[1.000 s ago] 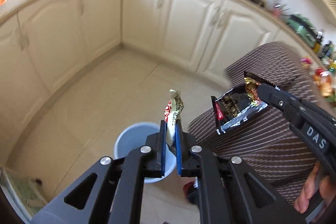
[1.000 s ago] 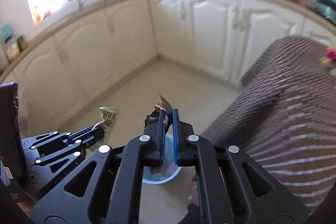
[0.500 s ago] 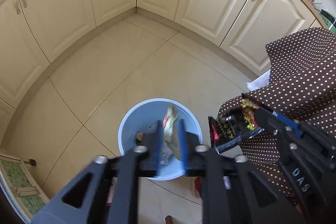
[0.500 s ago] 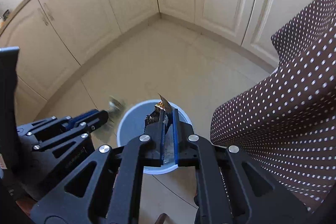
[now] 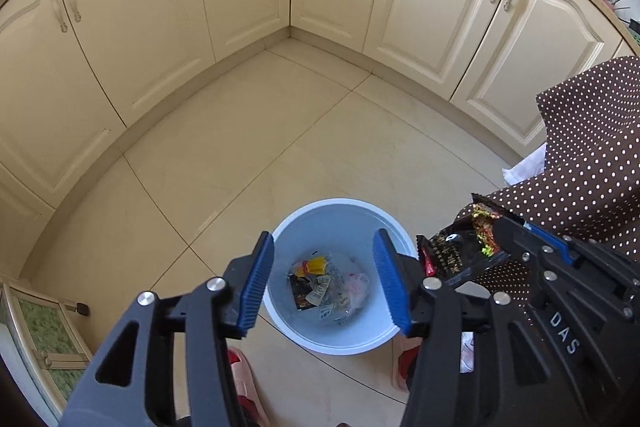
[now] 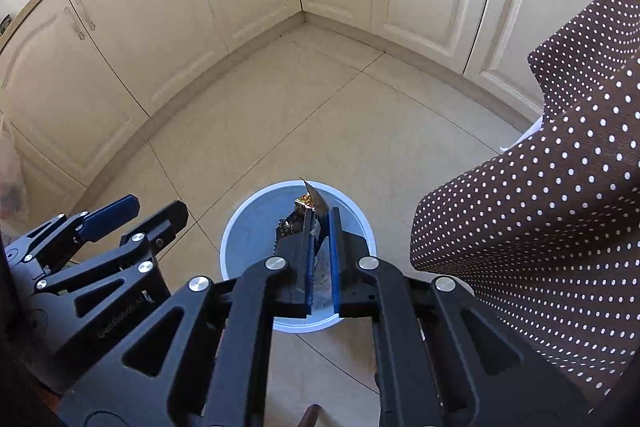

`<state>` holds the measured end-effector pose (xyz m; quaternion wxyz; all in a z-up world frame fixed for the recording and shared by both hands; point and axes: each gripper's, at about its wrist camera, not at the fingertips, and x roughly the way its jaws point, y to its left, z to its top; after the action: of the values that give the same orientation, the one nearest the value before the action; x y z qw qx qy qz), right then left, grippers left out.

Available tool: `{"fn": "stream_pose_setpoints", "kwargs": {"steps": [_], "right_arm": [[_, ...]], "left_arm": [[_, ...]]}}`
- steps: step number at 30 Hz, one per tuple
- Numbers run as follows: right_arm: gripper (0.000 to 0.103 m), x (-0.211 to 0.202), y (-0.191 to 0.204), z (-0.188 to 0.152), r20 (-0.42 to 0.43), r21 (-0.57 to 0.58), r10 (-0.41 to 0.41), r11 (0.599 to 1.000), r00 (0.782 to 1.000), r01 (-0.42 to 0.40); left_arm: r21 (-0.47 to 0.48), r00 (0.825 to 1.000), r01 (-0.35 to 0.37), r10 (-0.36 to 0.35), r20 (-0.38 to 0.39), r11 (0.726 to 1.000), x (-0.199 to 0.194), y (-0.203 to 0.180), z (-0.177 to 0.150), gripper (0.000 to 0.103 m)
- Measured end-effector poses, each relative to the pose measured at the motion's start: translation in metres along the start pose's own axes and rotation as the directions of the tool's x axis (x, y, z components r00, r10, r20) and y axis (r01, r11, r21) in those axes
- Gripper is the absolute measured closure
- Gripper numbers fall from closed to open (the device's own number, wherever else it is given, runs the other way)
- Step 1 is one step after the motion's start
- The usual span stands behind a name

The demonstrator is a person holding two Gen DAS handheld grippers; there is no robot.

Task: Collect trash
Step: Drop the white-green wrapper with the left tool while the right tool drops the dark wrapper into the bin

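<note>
Since half a second ago the left gripper (image 5: 324, 281) has spread wide and its wrapper has dropped among the trash in the bin (image 5: 304, 223). It hangs empty above the rim. Right gripper (image 6: 320, 227) stays clenched on a dark packet (image 6: 308, 205), poised over the bin so a release should fall inside. Dotted cloth (image 6: 540, 167) crowds the right; open floor (image 5: 260, 127) lies ahead.
</note>
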<state>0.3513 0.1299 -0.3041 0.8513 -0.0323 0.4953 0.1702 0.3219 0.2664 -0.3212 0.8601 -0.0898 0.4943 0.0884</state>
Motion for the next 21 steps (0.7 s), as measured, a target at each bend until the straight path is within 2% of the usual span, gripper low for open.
{"fn": "stream_pose_setpoints", "kwargs": {"steps": [11,21], "right_arm": [[0.096,0.004,0.014,0.012,0.017,-0.011,0.005,1.0,1.0,-0.005],[0.09,-0.003,0.013,0.019,0.04,0.021,0.01,1.0,0.999,-0.011]], "left_arm": [[-0.035,1.0,0.003,-0.003,0.003,0.999,-0.002,0.012,-0.001,0.052],[-0.05,1.0,0.005,-0.004,0.017,0.999,-0.009,0.011,-0.002,0.049]]}}
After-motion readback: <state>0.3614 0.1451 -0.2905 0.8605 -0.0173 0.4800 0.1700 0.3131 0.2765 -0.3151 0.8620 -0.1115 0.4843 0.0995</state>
